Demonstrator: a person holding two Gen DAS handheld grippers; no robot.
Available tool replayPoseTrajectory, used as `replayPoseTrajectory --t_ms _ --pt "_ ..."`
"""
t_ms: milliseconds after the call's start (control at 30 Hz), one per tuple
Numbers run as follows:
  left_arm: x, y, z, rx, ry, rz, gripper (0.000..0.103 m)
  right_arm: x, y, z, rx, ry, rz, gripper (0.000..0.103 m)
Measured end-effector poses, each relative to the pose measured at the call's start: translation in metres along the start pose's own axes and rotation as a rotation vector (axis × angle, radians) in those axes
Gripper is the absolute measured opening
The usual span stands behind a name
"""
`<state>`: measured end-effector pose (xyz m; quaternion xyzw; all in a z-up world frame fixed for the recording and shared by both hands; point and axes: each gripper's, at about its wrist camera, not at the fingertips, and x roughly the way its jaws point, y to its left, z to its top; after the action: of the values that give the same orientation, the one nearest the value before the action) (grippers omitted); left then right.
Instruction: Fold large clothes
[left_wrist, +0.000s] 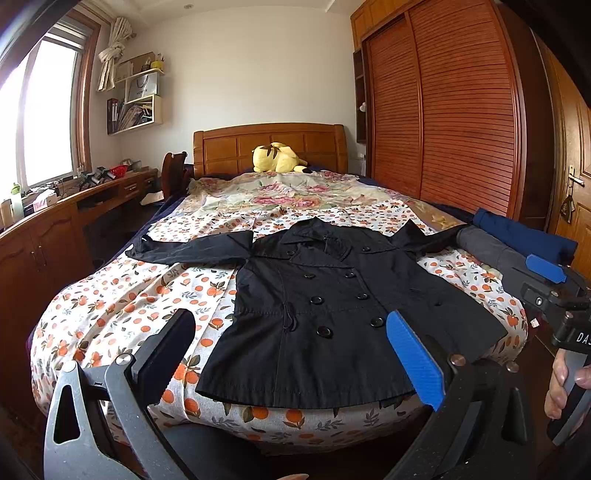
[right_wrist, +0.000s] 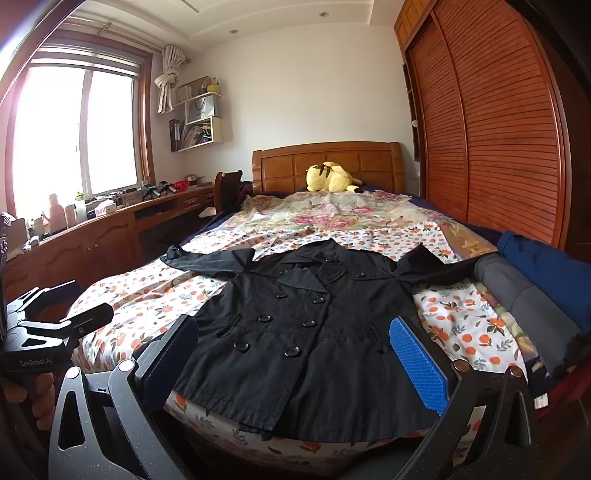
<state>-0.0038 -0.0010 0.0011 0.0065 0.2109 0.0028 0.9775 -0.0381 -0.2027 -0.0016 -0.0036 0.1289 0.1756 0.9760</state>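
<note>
Two grippers held before a bed (left_wrist: 122, 295) spread with an orange-print sheet. Far left: bright window (left_wrist: 48, 110), wooden desk (left_wrist: 74, 206) crowded with small items too blurred to name, wall shelves (left_wrist: 138, 96) above. Centre: black double-breasted coat (left_wrist: 325, 306) laid flat on the near half of the bed, front up and buttoned, sleeves stretched out to both sides, hem at the near edge. Behind it a floral cover (left_wrist: 280, 192), a yellow plush toy (left_wrist: 279, 158) against the wooden headboard (left_wrist: 269, 144). Right: louvred wardrobe doors (left_wrist: 443, 110), folded grey and blue garments (left_wrist: 517, 240) at the bed's right edge, overlapping the end of the coat's right-hand sleeve.

Left gripper (left_wrist: 291, 358) tilted down toward the hem, fingers spread wide, nothing between them, clear of the cloth. Right gripper (right_wrist: 295, 362) likewise wide and empty, angled slightly down over the hem, just beside its partner. Right hand (left_wrist: 565, 384) wrapped around its handle at the frame edge, cut off; left hand (right_wrist: 33, 402) likewise, mostly in shadow.
</note>
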Motion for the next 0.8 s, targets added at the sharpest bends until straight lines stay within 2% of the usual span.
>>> replayPoseTrajectory --t_ms 800 --pt "-0.014 -0.009 0.009 0.022 -0.017 0.001 0.103 -0.004 0.001 0.000 0.009 -0.013 0.002 0.103"
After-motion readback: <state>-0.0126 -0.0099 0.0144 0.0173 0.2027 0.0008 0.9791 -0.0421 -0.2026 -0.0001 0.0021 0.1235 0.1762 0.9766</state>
